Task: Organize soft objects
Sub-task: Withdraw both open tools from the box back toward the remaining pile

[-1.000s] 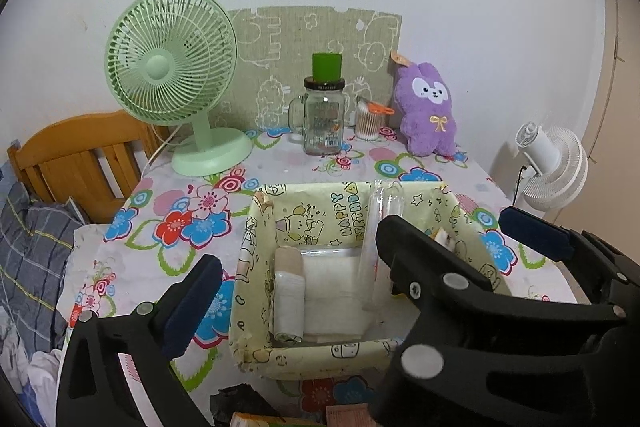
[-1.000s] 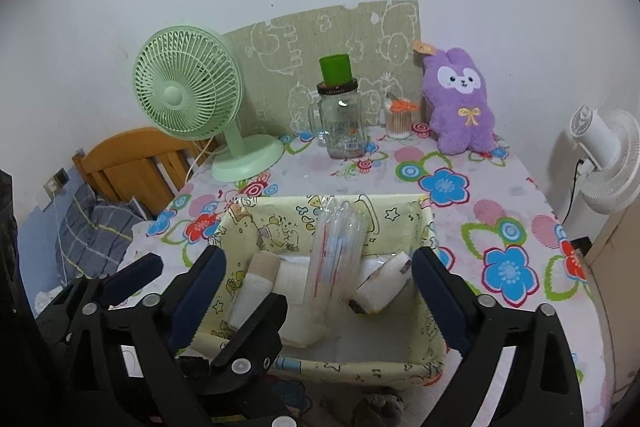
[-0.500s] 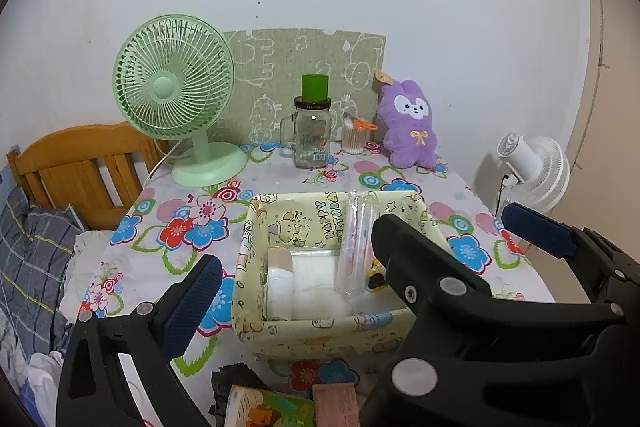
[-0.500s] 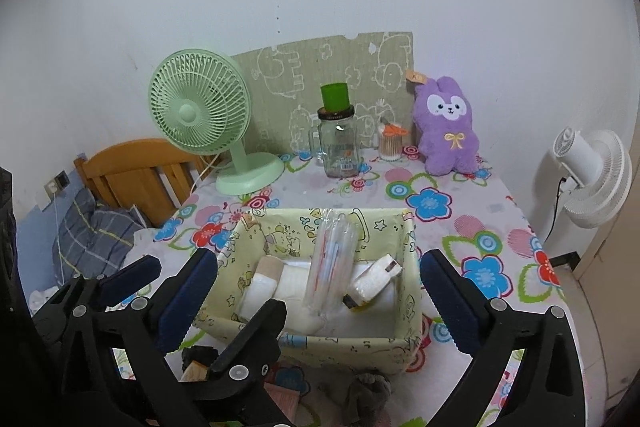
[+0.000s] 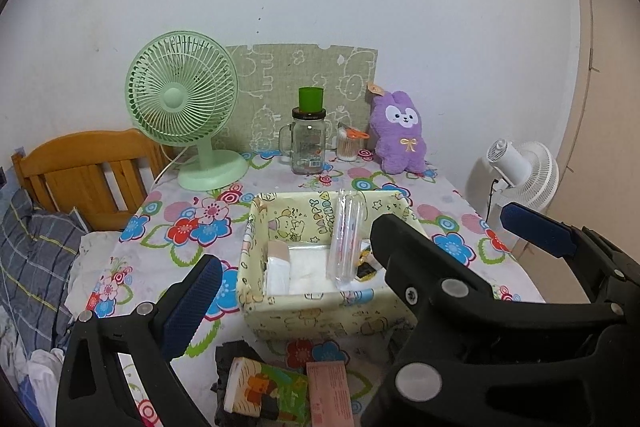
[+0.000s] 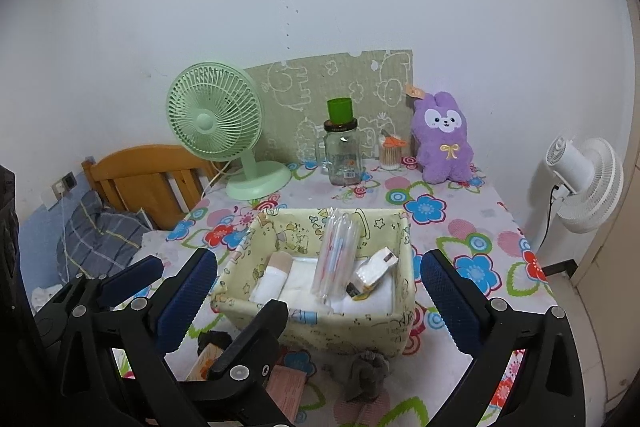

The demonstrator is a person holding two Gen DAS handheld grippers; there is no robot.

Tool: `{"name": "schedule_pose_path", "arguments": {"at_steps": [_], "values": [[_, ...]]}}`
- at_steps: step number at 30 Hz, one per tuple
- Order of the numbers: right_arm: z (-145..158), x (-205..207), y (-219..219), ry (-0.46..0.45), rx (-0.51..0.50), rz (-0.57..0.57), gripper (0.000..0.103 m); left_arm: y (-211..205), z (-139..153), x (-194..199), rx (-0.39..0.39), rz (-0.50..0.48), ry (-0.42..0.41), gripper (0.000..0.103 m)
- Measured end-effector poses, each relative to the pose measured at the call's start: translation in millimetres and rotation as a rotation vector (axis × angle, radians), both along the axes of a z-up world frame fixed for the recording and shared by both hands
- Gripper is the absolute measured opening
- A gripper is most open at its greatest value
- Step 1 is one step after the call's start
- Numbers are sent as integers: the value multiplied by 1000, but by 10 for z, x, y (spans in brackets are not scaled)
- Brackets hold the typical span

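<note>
Right wrist view: both grippers spread and empty over the flower-patterned table (image 6: 460, 227).
The right gripper (image 6: 316, 301), jaws just widened, and left gripper (image 5: 352, 251) hover before the pale-yellow fabric basket (image 6: 360, 331); a grey soft toy (image 6: 366, 373) lies in front of it.

Open tablecloth (image 6: 476, 211) flanks the basket (image 6: 360, 331); fan (image 6: 224, 131), jar (image 6: 344, 155) and plush (image 6: 442, 143) block the far edge.
</note>
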State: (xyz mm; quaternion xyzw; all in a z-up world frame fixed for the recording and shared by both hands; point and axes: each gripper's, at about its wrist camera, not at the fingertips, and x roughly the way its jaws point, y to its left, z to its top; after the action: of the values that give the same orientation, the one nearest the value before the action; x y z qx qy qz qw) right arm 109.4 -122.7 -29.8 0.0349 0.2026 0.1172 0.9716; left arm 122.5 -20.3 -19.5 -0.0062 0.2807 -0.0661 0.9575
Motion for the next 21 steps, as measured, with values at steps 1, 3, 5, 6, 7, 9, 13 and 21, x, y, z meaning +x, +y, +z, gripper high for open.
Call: {"name": "schedule_pose_path", "arguments": {"at_steps": [1, 3, 5, 6, 7, 9, 13, 21], "values": [[-4, -21, 0, 0, 0, 0, 103, -6, -2, -22, 1, -1, -1, 103], [-17, -75, -6, 1, -2, -2, 103, -10, -8, -62, 3, -3, -1, 103], [-31, -122, -6, 2, -8, -1, 103, -16, -16, -117, 12, -4, -5, 103], [-43, -147, -7, 2, -11, 0, 103, -18, -23, -139, 16, -4, -7, 103], [-51, -166, -4, 3, -13, 2, 103, -21, -28, -165, 19, -4, -9, 103], [-75, -210, 1, 6, -13, 6, 103, -24, -40, -214, 20, -3, -8, 103], [-116, -294, 4, 9, -14, 12, 103, -19, -68, -300, 18, -5, -10, 103], [-237, -441, 18, 11, -12, 31, 103, -28, -155, -479, 37, 2, -16, 103]]}}
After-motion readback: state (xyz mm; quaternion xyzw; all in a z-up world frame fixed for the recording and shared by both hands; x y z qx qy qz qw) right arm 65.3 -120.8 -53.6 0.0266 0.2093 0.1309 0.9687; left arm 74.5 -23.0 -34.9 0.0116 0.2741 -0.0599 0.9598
